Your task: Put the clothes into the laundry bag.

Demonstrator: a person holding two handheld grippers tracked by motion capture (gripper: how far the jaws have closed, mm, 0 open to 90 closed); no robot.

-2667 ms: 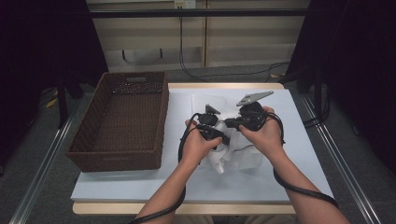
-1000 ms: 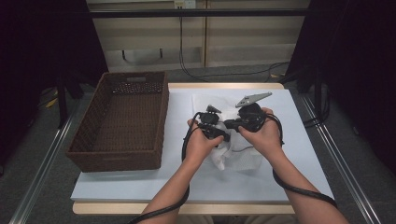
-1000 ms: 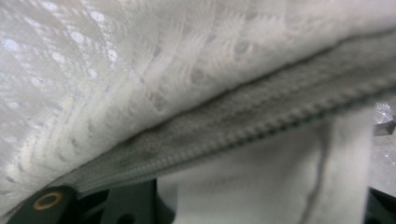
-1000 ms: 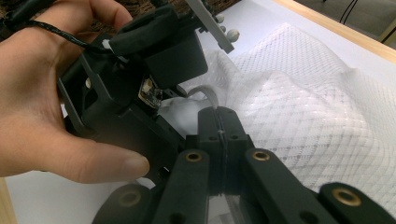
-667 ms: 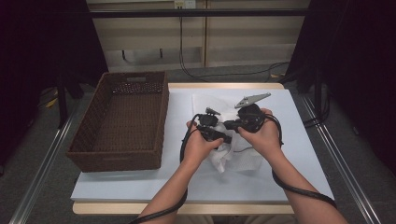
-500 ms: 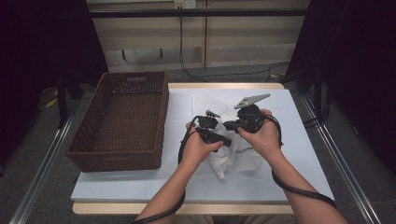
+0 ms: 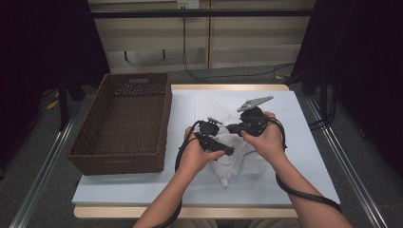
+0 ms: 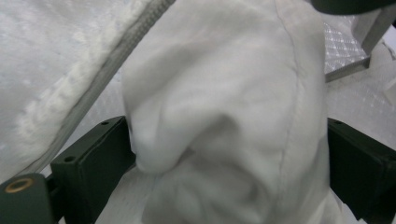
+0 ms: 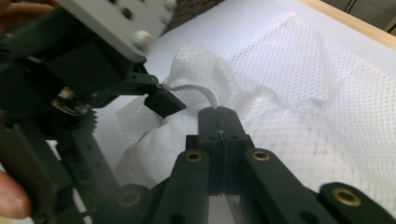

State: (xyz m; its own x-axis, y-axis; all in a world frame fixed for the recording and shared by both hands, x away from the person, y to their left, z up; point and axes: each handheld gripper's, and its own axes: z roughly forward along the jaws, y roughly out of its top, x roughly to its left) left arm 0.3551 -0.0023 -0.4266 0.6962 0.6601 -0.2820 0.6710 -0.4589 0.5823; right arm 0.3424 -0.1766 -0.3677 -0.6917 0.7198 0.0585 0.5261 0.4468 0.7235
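Observation:
A white mesh bag (image 7: 251,161) with a zipper (image 8: 100,74) lies crumpled on the white table (image 7: 304,180). In the high view both hands hold the grippers close together over it. My left gripper (image 8: 229,154) is shut on a bulky wad of white cloth (image 8: 219,107) that fills the gap between its jaws, right beside the bag's zipper edge. My right gripper (image 9: 219,116) is shut on the bag's thin white rim (image 9: 205,95), lifting it. The left gripper's black body (image 9: 60,93) sits just left of the right one, with one fingertip (image 9: 163,102) near the rim.
A brown wicker basket (image 7: 123,118) stands on the table's left part, touching nothing else. More flat mesh (image 7: 214,107) spreads behind the grippers. Black cables (image 7: 304,194) trail from each gripper along the forearms. Metal rails run along both sides of the table.
Both hands stayed over the bag. The left hand has dipped slightly toward the near side with the cloth, and the bunched fabric under the grippers has shifted a little.

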